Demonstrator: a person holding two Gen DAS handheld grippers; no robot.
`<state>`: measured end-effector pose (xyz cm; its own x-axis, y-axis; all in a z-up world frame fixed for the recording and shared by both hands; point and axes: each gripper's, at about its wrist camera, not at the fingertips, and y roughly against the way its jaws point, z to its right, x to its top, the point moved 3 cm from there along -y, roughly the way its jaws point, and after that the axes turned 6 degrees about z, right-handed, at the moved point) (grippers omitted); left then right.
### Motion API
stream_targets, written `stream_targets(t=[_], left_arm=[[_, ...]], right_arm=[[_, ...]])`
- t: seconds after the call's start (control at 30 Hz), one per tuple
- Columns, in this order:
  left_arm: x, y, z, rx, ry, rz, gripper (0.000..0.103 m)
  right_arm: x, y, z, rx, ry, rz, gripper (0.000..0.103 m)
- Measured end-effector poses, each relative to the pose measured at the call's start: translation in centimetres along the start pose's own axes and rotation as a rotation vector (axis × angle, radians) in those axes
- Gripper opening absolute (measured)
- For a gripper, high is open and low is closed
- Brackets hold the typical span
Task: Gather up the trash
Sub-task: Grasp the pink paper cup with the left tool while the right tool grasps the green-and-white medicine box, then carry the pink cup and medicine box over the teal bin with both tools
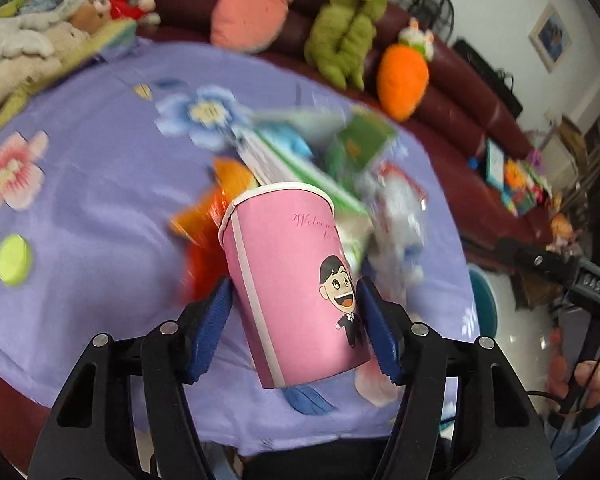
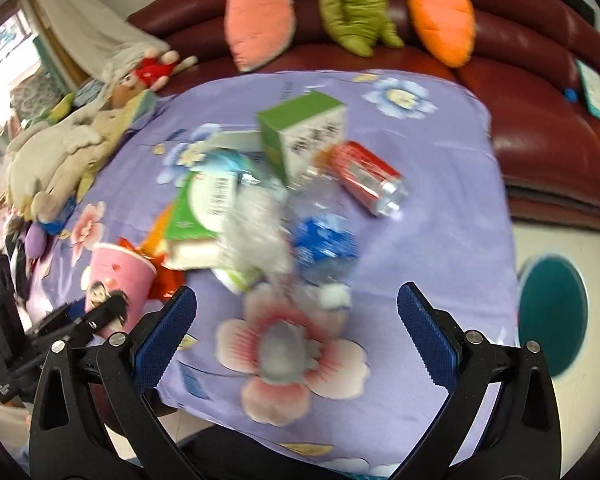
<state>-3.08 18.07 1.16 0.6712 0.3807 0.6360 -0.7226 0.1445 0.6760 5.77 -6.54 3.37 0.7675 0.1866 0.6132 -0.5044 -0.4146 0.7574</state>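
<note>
My left gripper (image 1: 294,288) is shut on a pink paper cup (image 1: 288,264) with a cartoon figure, both blue pads pressed against its sides, and holds it tilted above the purple flowered tablecloth (image 1: 100,208). The right wrist view shows the same cup (image 2: 120,276) at the left in the left gripper's black jaws. My right gripper (image 2: 296,290) is open and empty above a pink flower print. Beyond it lies a pile of trash: a green and white box (image 2: 304,132), a red can (image 2: 364,176), a blue-labelled plastic bottle (image 2: 324,236), an orange wrapper (image 2: 164,276).
A maroon sofa (image 2: 540,120) curves behind the table with pink (image 2: 260,16), green (image 2: 356,8) and orange carrot (image 2: 444,20) plush toys on it. More soft toys (image 2: 68,148) lie at the table's left. A round teal object (image 2: 552,316) stands on the floor to the right.
</note>
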Motion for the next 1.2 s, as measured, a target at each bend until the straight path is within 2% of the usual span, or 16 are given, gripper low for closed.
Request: stream_targets(t=[0.13, 0.23, 0.37, 0.43, 0.5, 0.63, 0.83, 0.97, 1.07, 1.1, 1.13, 1.2], left_arm=[[2.4, 0.7, -3.5, 0.044, 0.043, 0.05, 0.065], [3.5, 0.4, -6.5, 0.067, 0.076, 0.05, 0.065], [3.7, -2.0, -10.1, 0.104, 0.113, 0.004, 0.065], [3.3, -3.0, -11.4, 0.127, 0.126, -0.016, 0.065], [3.1, -4.3, -12.3, 0.143, 0.14, -0.042, 0.066], [3.0, -5.7, -13.3, 0.171, 0.157, -0.08, 0.067], [2.5, -6.8, -13.8, 0.2, 0.163, -0.124, 0.08], [1.9, -7.5, -13.8, 0.214, 0.162, -0.153, 0.081], [1.6, -7.8, -13.7, 0.244, 0.152, -0.158, 0.077], [1.7, -7.6, -13.7, 0.253, 0.148, -0.154, 0.063], [1.8, -7.5, -13.5, 0.259, 0.146, -0.153, 0.06], [2.3, -6.8, -13.3, 0.275, 0.139, -0.131, 0.06]], right_arm=[[2.2, -2.1, -3.7, 0.035, 0.062, -0.045, 0.097], [3.5, -3.7, -5.4, 0.062, 0.081, -0.08, 0.097], [4.9, -7.4, -8.1, 0.098, 0.126, -0.162, 0.095], [5.3, -9.0, -9.0, 0.122, 0.13, -0.201, 0.088], [5.6, -11.1, -9.6, 0.148, 0.121, -0.257, 0.082], [5.9, -14.5, -9.8, 0.159, 0.093, -0.334, 0.082], [6.5, -18.1, -9.6, 0.165, 0.072, -0.395, 0.082], [6.6, -20.1, -10.1, 0.175, 0.078, -0.416, 0.082], [6.2, -20.8, -10.9, 0.18, 0.097, -0.421, 0.082], [6.1, -20.8, -11.1, 0.177, 0.111, -0.416, 0.08], [6.0, -20.7, -11.4, 0.175, 0.133, -0.404, 0.07], [5.8, -20.3, -12.0, 0.194, 0.143, -0.389, 0.07]])
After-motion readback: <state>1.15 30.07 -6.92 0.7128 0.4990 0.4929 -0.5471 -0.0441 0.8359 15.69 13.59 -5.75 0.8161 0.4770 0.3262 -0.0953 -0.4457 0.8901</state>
